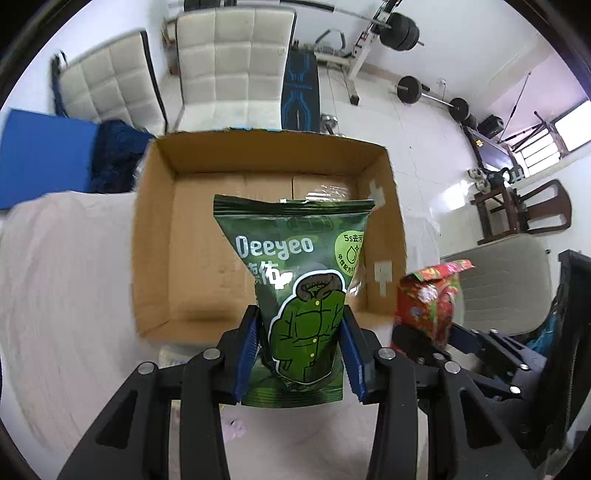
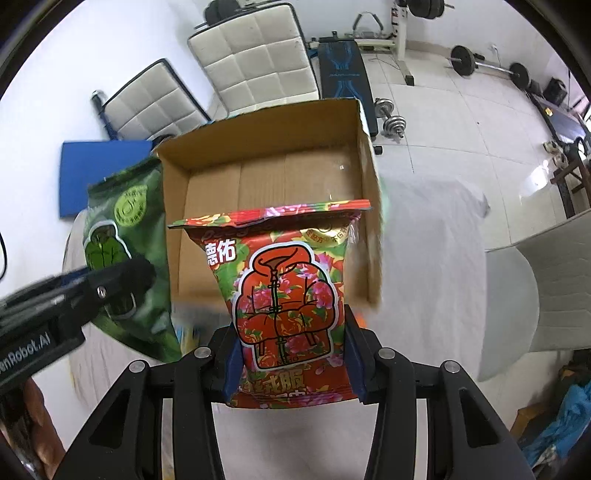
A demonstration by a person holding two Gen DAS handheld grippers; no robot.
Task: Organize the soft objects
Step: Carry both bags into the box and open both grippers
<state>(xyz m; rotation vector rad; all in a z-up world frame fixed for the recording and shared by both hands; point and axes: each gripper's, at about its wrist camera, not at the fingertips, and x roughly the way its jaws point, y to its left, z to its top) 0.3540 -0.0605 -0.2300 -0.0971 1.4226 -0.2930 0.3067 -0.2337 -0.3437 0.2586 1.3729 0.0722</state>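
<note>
My left gripper (image 1: 301, 350) is shut on a green Deeyeo soft pack (image 1: 295, 280) and holds it upright in front of the open cardboard box (image 1: 155, 236). My right gripper (image 2: 290, 354) is shut on a red floral soft pack (image 2: 284, 295), held upright before the same box (image 2: 369, 206). The box is open at the top and looks empty inside. The red pack also shows at the right of the left wrist view (image 1: 428, 299), and the green pack with the left gripper at the left of the right wrist view (image 2: 122, 251).
The box stands on a table with a white cloth (image 1: 55, 280). A blue mat (image 1: 40, 155), padded white chairs (image 1: 229, 66), a grey chair (image 2: 543, 288) and gym weights (image 1: 399, 29) stand around the table.
</note>
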